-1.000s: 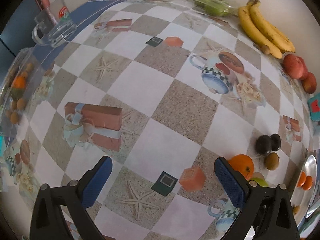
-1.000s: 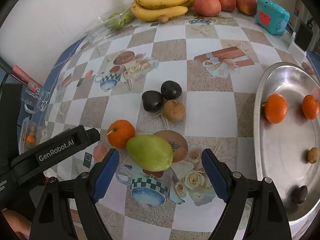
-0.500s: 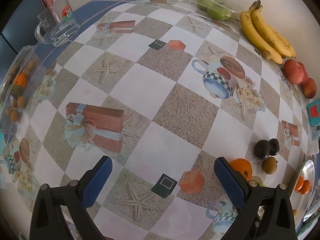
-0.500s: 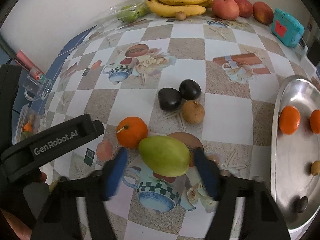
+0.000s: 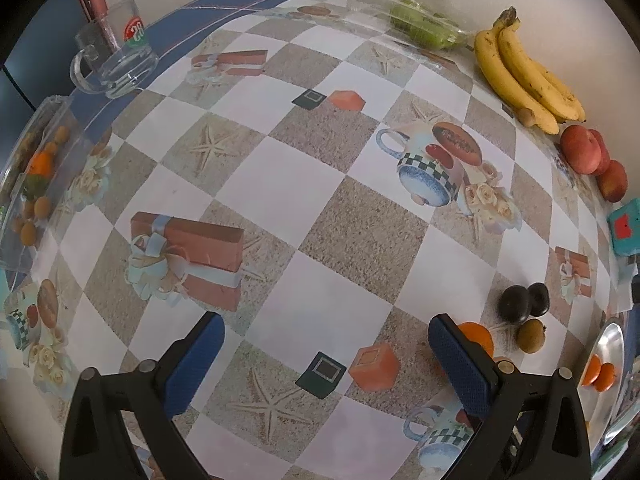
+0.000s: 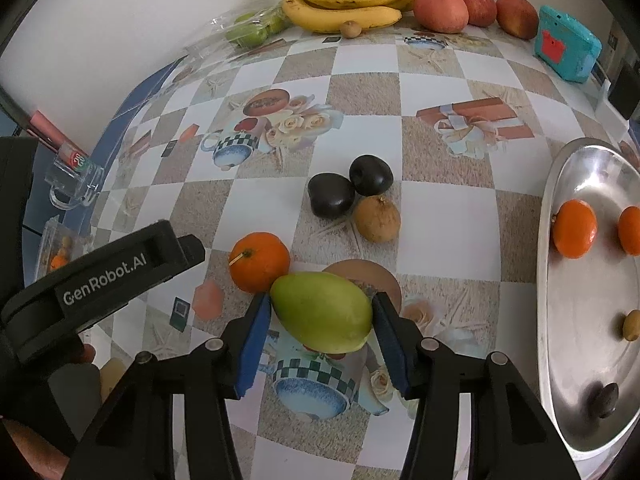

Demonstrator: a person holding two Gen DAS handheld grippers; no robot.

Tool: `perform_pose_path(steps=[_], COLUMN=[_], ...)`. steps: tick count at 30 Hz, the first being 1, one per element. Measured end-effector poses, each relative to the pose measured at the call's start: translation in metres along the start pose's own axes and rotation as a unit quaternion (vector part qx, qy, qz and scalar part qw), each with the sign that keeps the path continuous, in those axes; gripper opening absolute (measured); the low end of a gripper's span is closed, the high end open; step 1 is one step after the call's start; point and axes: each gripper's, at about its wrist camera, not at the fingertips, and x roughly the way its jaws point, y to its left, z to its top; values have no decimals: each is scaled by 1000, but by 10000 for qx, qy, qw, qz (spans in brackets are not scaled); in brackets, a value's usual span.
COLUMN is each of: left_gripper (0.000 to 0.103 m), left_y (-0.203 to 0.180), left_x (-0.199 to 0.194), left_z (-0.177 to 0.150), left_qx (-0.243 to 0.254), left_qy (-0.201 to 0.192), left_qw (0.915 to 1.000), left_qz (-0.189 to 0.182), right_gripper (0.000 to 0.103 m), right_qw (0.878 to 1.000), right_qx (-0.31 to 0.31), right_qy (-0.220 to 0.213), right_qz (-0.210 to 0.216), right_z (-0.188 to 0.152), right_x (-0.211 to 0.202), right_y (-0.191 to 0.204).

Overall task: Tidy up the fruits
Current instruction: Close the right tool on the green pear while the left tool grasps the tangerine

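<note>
Just then the right gripper (image 6: 320, 320) had its two blue pads pressed against the sides of a green mango (image 6: 322, 312), one pad at each end of the fruit, so the mango's long axis ran across the gripper from pad to pad, tilted a little down toward the right. The mango lay on the patterned tablecloth (image 6: 448, 224), touching an orange (image 6: 260, 262) on its left. Whether the mango rested on the cloth or had left it could not be told.

The relation that mattered was the way to the metal tray (image 6: 560, 184), which lay off to the right of the clamped mango, near the table's right edge. It already held two oranges (image 6: 575, 229), a small brown fruit (image 6: 632, 325) and a dark one (image 6: 605, 399). Judged from this, the coming move was a lift and a carry rightward over the tray's rim, and the right gripper was plainly the nearer one for it.

Two dark plums (image 6: 348, 188) and a brown fruit (image 6: 377, 219) sat just beyond the mango, apart from it, so a straight lift should clear them; the orange might roll.

The left gripper (image 5: 326, 360) hovered with its jaws wide apart and nothing between them, over bare cloth, well left of the fruit.
</note>
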Motion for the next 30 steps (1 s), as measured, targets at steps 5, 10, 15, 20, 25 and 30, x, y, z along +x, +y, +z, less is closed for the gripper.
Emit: perform_pose_path(steps=[5,10,15,20,25,30], left_gripper=[103,103,102,97,87,75], left_y=[-3,-9,-19,-32,-44,-52], left_x=[-5,-6,-2,-4,-3,3], left_z=[1,0,-2,-5,-10,-15], left_qx=[15,74,213,482,722,786], left_qy=[-17,-37,42,18,37,106], left_qw=[10000,9997,9987,9965,9937,9907], left_qz=[-77,-250,-461,-676,-855,-1109], right_gripper=[54,54,53,39,39,40], right_qw=[9999,9992,9981,9969,9978,9979], right_qx=[77,333,541,685,540,536], right_qy=[-75,-207,-244,-361,-347,-312], right_qz=[-3,-116,-182,-144,-192,-170], right_z=[1,3,4,5,6,5], right_x=[-7,-18,-26,-37,-36,-34], right_y=[-5,-20,-35,-42,-36,-36])
